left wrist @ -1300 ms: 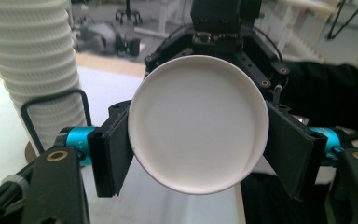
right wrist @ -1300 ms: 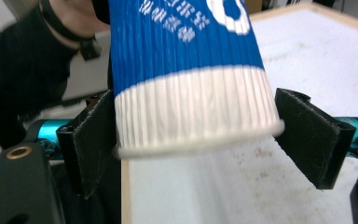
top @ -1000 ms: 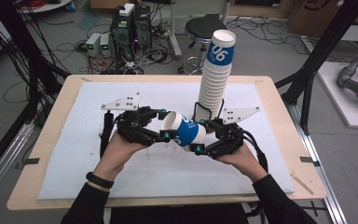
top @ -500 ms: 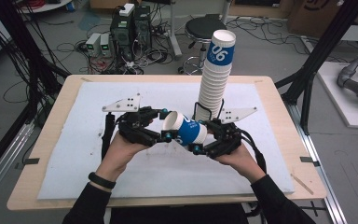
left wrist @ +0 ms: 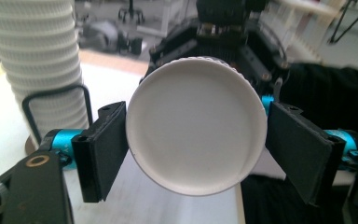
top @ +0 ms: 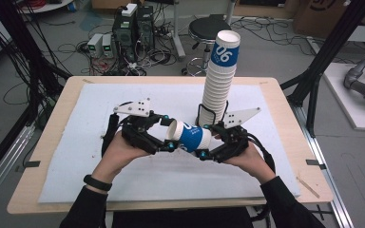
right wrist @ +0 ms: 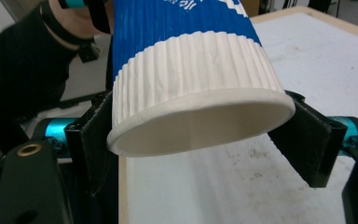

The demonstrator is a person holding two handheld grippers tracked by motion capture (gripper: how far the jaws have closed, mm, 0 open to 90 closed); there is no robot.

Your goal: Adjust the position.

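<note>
stack top cup [top: 224, 50]: "06" | held cup [top: 190, 137]: lettering unreadable

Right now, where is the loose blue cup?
In the high view, the blue cup lies sideways between the left gripper and right gripper, just before the cup stack.

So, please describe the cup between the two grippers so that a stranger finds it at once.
On the white mat stands a tall stack of paper cups. In front of it, one blue-and-white cup lies sideways, off the mat, between the grippers; its neighbours are all nested upright.
</note>
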